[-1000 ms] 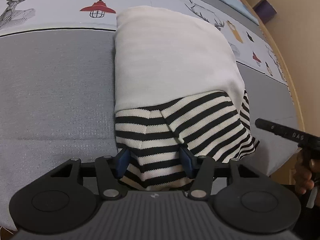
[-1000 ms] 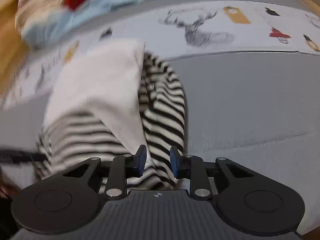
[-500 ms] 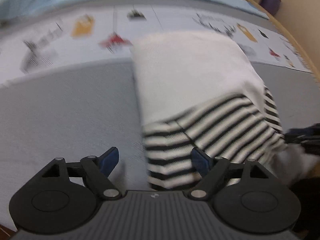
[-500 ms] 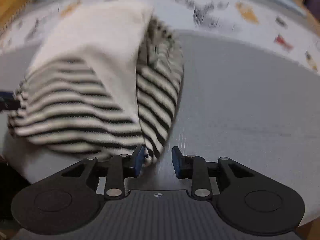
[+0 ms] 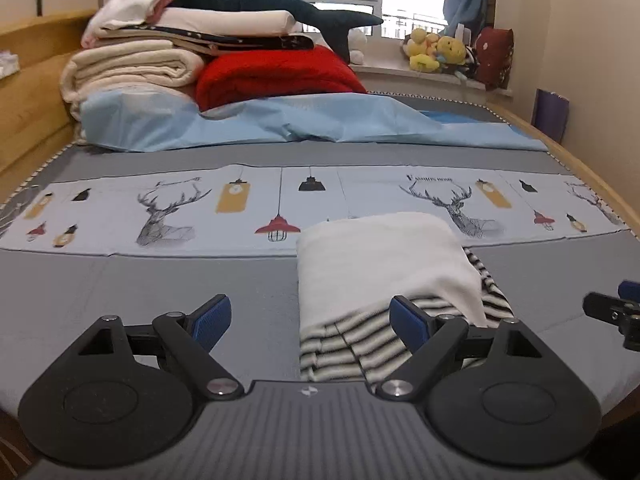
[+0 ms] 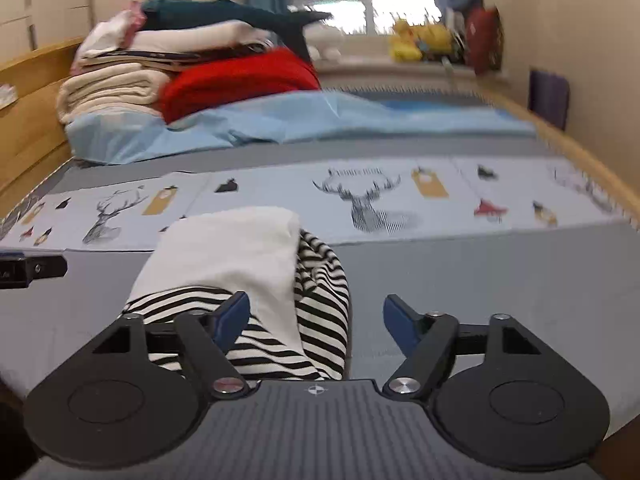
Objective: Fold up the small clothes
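A small folded garment [image 5: 380, 264], white with black-and-white striped sleeves, lies on the grey bed cover [image 5: 140, 288]. It also shows in the right wrist view [image 6: 240, 256]. My left gripper [image 5: 310, 320] is open and empty, held just in front of the garment's near left corner. My right gripper [image 6: 316, 318] is open and empty, in front of the garment's near right side. The right gripper's tip [image 5: 612, 312] shows at the right edge of the left wrist view. The left gripper's tip [image 6: 28, 270] shows at the left edge of the right wrist view.
A stack of folded blankets [image 5: 132, 64], a red blanket [image 5: 276, 72] and a dark plush shark [image 5: 280, 4] sit at the far end, with a light blue sheet [image 5: 300, 124] before them. A wooden bed frame [image 5: 32, 120] runs along the left. Soft toys [image 5: 436, 52] line the windowsill.
Both grippers let go of the striped end, opened wide and pulled back, tilting up to a level view. The garment stays folded on the bed.
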Action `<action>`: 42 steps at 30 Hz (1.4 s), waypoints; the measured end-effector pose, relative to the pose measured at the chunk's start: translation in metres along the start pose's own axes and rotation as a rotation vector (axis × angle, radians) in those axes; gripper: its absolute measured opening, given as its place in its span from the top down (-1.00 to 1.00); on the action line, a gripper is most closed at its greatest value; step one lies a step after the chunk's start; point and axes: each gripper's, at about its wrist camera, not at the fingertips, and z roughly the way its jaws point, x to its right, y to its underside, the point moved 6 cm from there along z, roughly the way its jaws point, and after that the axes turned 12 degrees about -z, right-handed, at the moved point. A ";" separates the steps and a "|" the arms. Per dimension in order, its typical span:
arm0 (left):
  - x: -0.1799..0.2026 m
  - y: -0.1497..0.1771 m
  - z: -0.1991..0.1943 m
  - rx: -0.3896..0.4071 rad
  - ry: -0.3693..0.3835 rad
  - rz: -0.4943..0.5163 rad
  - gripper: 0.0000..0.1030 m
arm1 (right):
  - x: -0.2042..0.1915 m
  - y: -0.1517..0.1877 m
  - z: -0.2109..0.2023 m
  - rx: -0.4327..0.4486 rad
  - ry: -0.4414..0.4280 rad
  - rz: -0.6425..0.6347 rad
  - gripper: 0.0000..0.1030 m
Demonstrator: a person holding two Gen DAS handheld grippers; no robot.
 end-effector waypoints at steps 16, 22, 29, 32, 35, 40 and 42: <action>-0.003 0.063 0.015 -0.203 0.008 -0.084 -0.99 | -0.062 0.015 -0.016 -0.024 -0.017 -0.152 -0.67; -0.001 0.064 0.019 -0.214 0.019 -0.087 -0.99 | -0.067 0.018 -0.004 -0.065 -0.024 -0.145 -0.67; 0.000 0.064 0.022 -0.218 0.010 -0.095 -0.99 | -0.066 0.020 0.002 -0.083 -0.029 -0.138 -0.67; 0.000 0.064 0.022 -0.219 0.009 -0.096 -0.99 | -0.065 0.021 0.000 -0.082 -0.031 -0.129 -0.67; -0.001 0.064 0.023 -0.219 0.008 -0.097 -0.99 | -0.064 0.021 0.000 -0.083 -0.033 -0.129 -0.67; 0.000 0.065 0.023 -0.221 0.014 -0.089 -0.99 | -0.064 0.020 0.000 -0.082 -0.035 -0.128 -0.67; 0.000 0.065 0.023 -0.220 0.014 -0.088 -0.99 | -0.064 0.021 0.000 -0.084 -0.037 -0.129 -0.67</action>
